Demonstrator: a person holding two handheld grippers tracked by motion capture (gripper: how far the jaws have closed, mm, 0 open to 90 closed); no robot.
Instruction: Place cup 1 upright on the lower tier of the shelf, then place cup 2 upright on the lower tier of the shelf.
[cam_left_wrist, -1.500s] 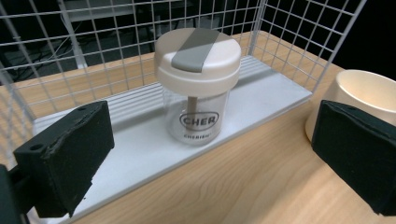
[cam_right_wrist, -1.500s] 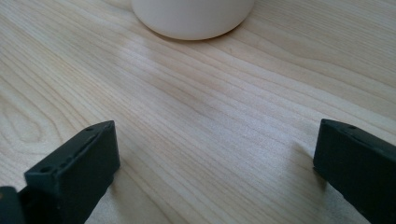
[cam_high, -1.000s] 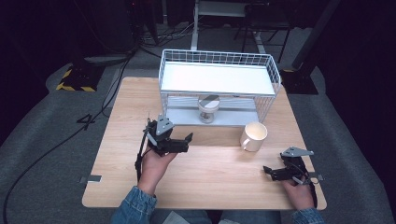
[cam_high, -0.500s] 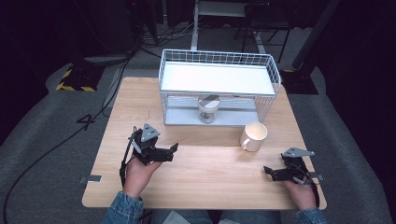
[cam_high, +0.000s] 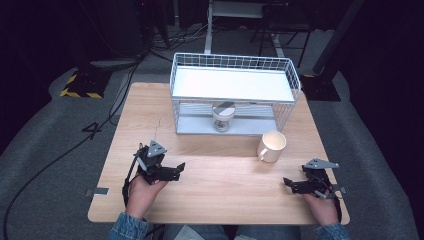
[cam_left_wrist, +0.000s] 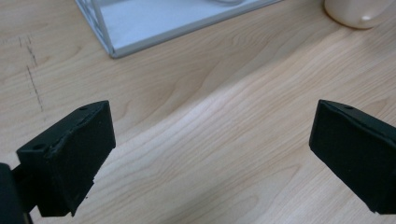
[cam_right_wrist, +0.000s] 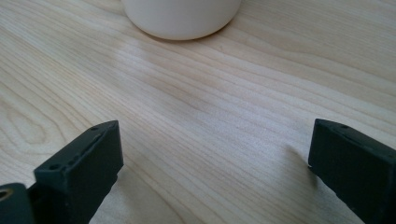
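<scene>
Both grippers rest low over the wooden worktop (cam_high: 220, 180), the left gripper (cam_high: 172, 171) near the front left and the right gripper (cam_high: 295, 185) near the front right, each with fingers spread wide and holding nothing. A cream mug (cam_high: 271, 146) stands between them, just before a white wire rack (cam_high: 232, 92). A jar (cam_high: 223, 116) sits on the rack's lower shelf.

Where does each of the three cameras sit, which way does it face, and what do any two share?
High view: above the person's side, facing forward and down on the table; both forearms, left gripper and right gripper show.
Left gripper view: rides that gripper, looking between its open jaws toward the wire rack and cream mug.
Right gripper view: low over the table, jaws open, facing the mug.
All three share the mug.
</scene>
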